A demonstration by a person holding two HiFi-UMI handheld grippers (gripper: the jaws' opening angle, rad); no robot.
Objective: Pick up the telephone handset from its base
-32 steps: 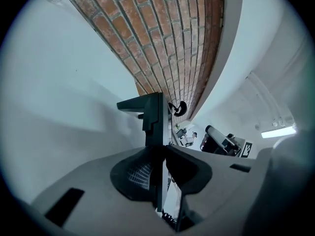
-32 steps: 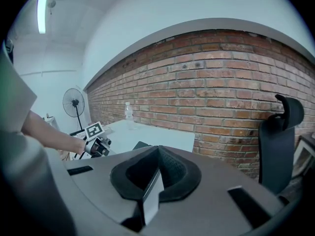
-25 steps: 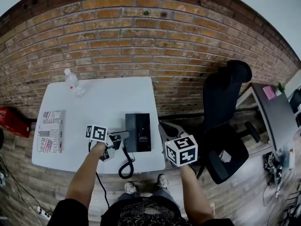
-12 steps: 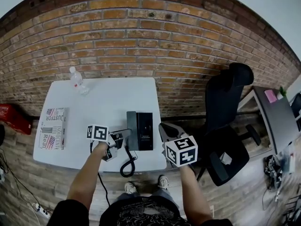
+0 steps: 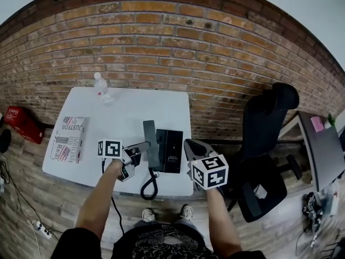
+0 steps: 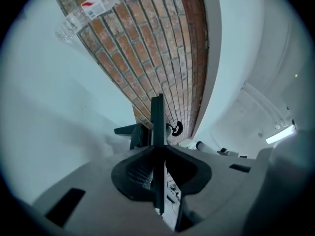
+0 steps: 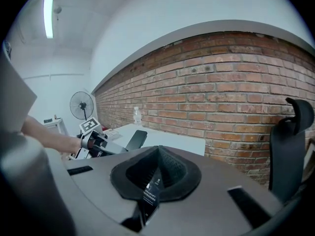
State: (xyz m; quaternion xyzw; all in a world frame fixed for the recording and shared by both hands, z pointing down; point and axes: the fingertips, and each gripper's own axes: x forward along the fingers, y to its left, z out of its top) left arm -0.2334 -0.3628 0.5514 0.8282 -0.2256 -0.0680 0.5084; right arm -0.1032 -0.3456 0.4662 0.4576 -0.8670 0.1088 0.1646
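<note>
The black telephone handset [image 5: 151, 143] is off its base [image 5: 172, 150] and hangs tilted above the base's left side. My left gripper [image 5: 143, 147] is shut on its lower end, and the coiled cord [image 5: 149, 186] dangles over the table's front edge. In the left gripper view the handset [image 6: 157, 116] stands edge-on between the pads of my left gripper [image 6: 158, 150]. My right gripper [image 5: 190, 147] hovers to the right of the base, shut and holding nothing. The right gripper view shows its jaws [image 7: 157, 155] together, with the handset [image 7: 136, 139] and the left gripper [image 7: 101, 144] beyond.
The white table [image 5: 124, 115] stands against a brick wall. On it are a clear water bottle [image 5: 101, 88] at the back left and a printed carton [image 5: 69, 139] at the left. A black office chair [image 5: 264, 144] stands to the right, and a red box [image 5: 20, 124] lies on the floor at the left.
The left gripper has risen with the handset, which has come up off the base and now tilts above it. The right gripper has barely shifted.
</note>
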